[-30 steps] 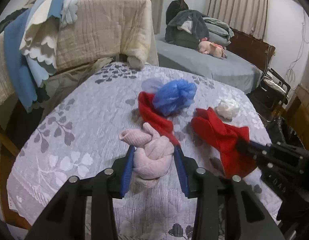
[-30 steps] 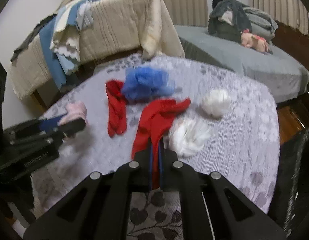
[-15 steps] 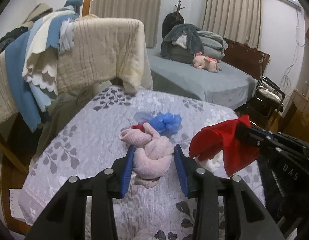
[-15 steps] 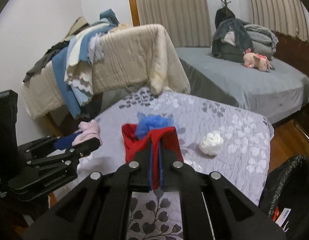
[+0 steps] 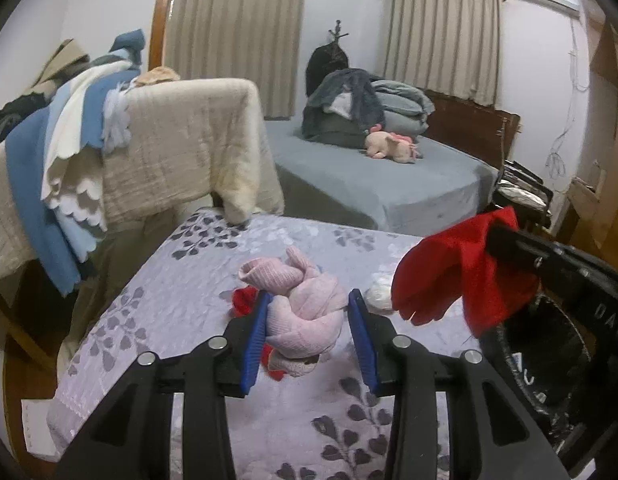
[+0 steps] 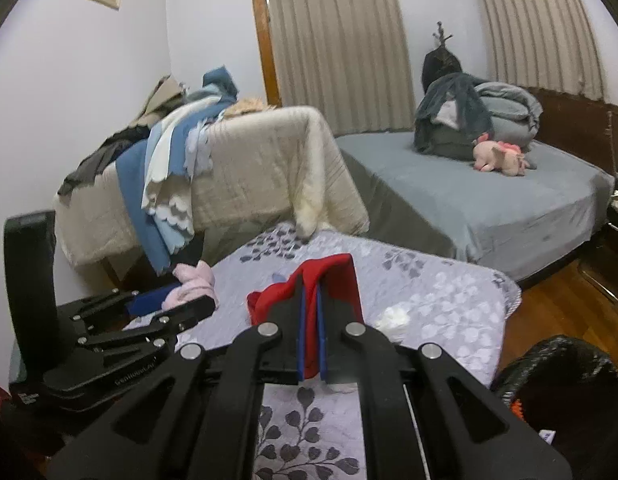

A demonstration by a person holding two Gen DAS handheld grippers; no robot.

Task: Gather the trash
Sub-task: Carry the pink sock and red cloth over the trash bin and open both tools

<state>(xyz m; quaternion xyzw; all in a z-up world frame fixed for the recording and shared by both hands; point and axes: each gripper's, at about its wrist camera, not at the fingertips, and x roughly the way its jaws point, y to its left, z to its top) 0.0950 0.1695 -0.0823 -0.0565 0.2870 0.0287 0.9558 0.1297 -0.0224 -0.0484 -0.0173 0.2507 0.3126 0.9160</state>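
Bed (image 5: 389,184) behind table (image 5: 189,280), bin (image 6: 569,380) at right

The table, covered by a lavender leaf-print cloth (image 5: 181,280), carries a white crumpled wad (image 5: 379,292) and a red sock (image 5: 243,300).

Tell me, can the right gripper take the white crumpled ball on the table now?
Probably not: the right gripper is shut on a red cloth and raised above the table; the white ball lies unobstructed beside it.
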